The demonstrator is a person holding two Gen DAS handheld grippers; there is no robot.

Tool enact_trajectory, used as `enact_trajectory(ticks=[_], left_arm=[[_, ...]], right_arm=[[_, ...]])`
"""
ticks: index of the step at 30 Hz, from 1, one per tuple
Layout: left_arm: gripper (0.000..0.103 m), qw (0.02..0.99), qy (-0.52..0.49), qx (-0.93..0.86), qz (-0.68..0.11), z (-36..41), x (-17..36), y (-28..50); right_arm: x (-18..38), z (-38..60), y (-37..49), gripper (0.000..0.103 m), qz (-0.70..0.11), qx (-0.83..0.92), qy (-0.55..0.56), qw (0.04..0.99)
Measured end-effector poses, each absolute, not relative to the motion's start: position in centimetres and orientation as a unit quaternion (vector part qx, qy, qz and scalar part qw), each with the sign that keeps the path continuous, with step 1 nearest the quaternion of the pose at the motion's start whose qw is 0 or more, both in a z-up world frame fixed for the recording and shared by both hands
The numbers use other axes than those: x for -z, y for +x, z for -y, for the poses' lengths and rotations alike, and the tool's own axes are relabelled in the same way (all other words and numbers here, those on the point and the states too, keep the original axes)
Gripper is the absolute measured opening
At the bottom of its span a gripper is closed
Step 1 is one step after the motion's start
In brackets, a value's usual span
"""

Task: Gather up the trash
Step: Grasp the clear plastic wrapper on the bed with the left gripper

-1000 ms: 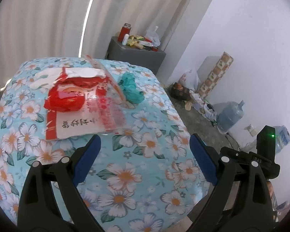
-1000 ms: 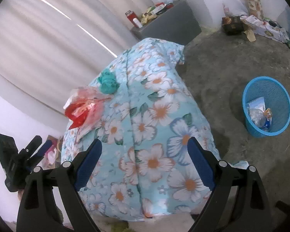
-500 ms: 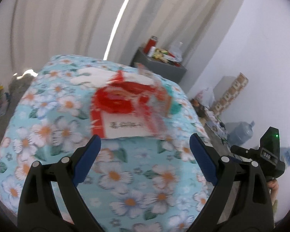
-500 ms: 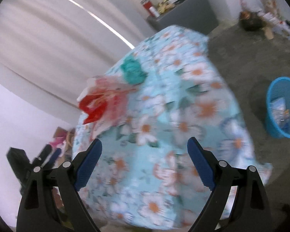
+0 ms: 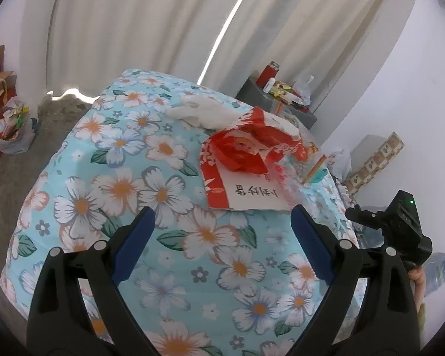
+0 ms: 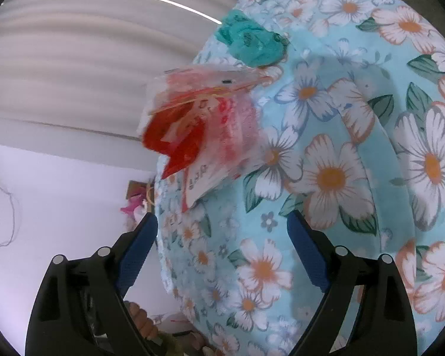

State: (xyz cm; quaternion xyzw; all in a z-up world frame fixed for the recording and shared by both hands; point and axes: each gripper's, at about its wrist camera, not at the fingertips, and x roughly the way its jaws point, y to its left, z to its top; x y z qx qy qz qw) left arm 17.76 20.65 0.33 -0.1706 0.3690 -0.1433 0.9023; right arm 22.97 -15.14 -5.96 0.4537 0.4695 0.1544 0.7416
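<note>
Both grippers have closed in on the table since a second ago, the red pile now larger in each view. Draped over the table, a light-blue cloth printed with white flowers [image 5: 169,195] carries the trash: a red-and-white plastic bag with printed card [image 5: 246,163] near the far right edge, a crumpled white tissue [image 5: 204,112] just behind it, and a crumpled teal wrapper [image 6: 252,41] beyond. Left gripper [image 5: 219,228] and right gripper [image 6: 222,234] hover short of the bag, jaws wide and empty
</note>
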Motion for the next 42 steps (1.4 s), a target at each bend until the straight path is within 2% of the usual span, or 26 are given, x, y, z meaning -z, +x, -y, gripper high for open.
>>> enact_trajectory(ticks=[4, 10, 16, 18, 19, 22, 24, 27, 30, 35, 37, 39, 42], left_arm=[[0.088, 0.9, -0.17, 0.147, -0.373, -20.7, 0.3, 18.1], [0.088, 0.884, -0.182, 0.231, -0.365, -17.4, 0.0, 19.4], [0.07, 0.851, -0.188, 0.303, -0.385, -11.1, 1.2, 23.3], [0.068, 0.848, -0.184, 0.297, -0.399, -9.5, 2.1, 24.8], [0.063, 0.849, -0.178, 0.28, -0.412, -8.7, 3.0, 25.8], [0.056, 0.85, -0.158, 0.239, -0.441, -7.0, 5.3, 27.9], [0.054, 0.852, -0.145, 0.219, -0.452, -6.3, 6.6, 28.7], [0.053, 0.867, -0.111, 0.212, -0.437, -5.2, 6.5, 27.9], [0.046, 0.875, -0.085, 0.216, -0.425, -4.0, 6.4, 26.8], [0.042, 0.89, -0.008, 0.205, -0.407, -1.6, 7.0, 24.8], [0.037, 0.893, 0.005, 0.191, -0.408, -1.2, 7.0, 24.7], [0.022, 0.896, 0.018, 0.172, -0.408, -0.8, 6.9, 24.6], [0.009, 0.897, 0.03, 0.164, -0.409, 0.0, 6.6, 24.6]], right_arm=[[6.1, 16.7, 23.0, 0.082, -0.456, -0.138, 0.462, 0.748], [6.8, 20.3, 22.5, 0.071, -0.435, -0.1, 0.482, 0.754], [7.9, 22.3, 22.3, 0.068, -0.428, -0.097, 0.5, 0.747], [8.3, 22.6, 22.4, 0.068, -0.427, -0.1, 0.502, 0.745], [8.4, 22.8, 22.6, 0.068, -0.426, -0.102, 0.503, 0.745], [8.6, 23.4, 22.5, 0.068, -0.426, -0.107, 0.502, 0.745], [8.8, 23.6, 22.7, 0.068, -0.427, -0.112, 0.503, 0.744], [9.1, 24.1, 22.8, 0.068, -0.427, -0.117, 0.504, 0.742], [9.5, 24.3, 22.9, 0.068, -0.429, -0.121, 0.506, 0.738], [9.7, 24.3, 23.0, 0.068, -0.428, -0.128, 0.505, 0.739], [9.8, 24.4, 23.0, 0.067, -0.427, -0.13, 0.507, 0.738], [9.8, 24.5, 23.0, 0.067, -0.426, -0.13, 0.508, 0.737], [9.8, 24.5, 23.0, 0.067, -0.427, -0.129, 0.508, 0.737]])
